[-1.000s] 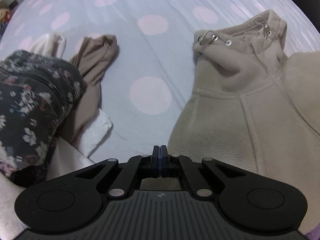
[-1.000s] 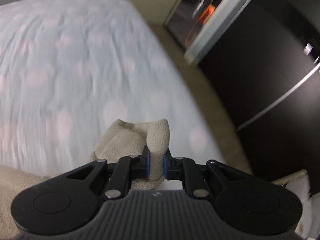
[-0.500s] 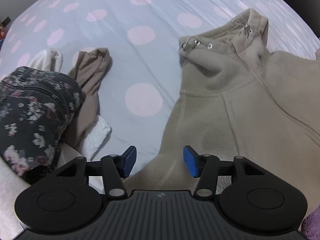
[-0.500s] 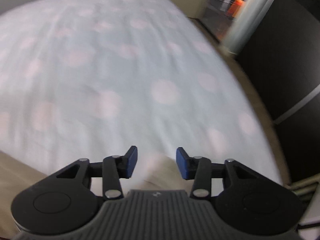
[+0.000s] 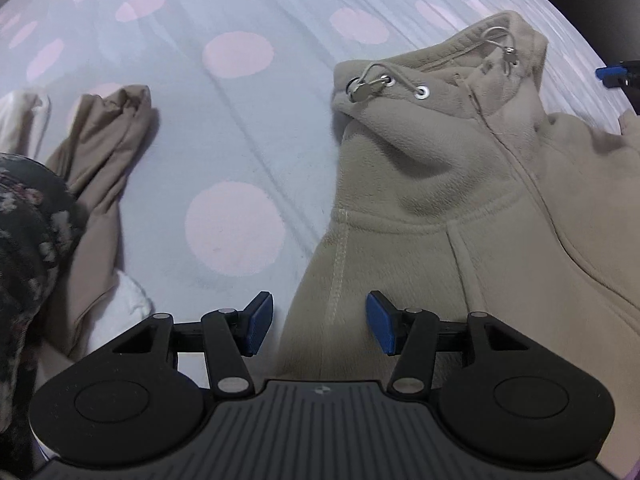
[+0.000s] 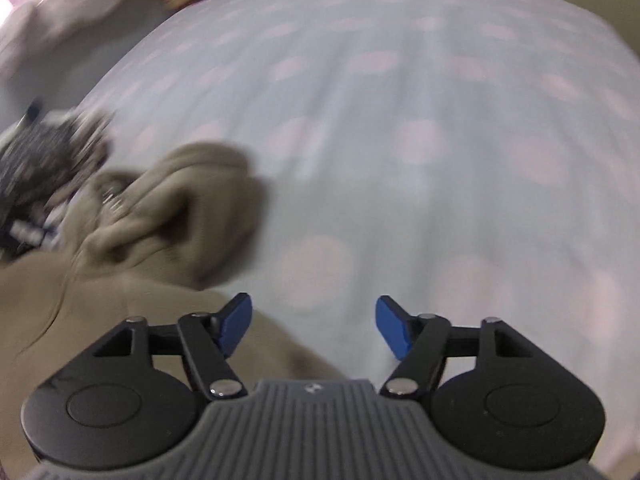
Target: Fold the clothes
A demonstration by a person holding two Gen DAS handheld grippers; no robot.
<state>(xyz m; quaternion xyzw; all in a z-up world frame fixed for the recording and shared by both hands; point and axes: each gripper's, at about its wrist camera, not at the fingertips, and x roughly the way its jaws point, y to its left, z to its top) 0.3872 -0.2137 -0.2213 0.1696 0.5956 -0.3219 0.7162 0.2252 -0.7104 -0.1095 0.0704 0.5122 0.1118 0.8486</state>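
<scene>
Lying spread on the dotted bed, the beige hoodie awaits its next fold; left gripper hovers over its edge, jaws spread; right gripper has just been opening — nothing between; next, regrasp an edge.

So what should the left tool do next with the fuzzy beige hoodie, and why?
Probably lower and pinch the hoodie's side edge. The left tool is open with that seam right between its blue pads, nothing gripped, and the right tool is open over the bed sheet.

Both wrist views steeply downward, sharing hoodie
</scene>
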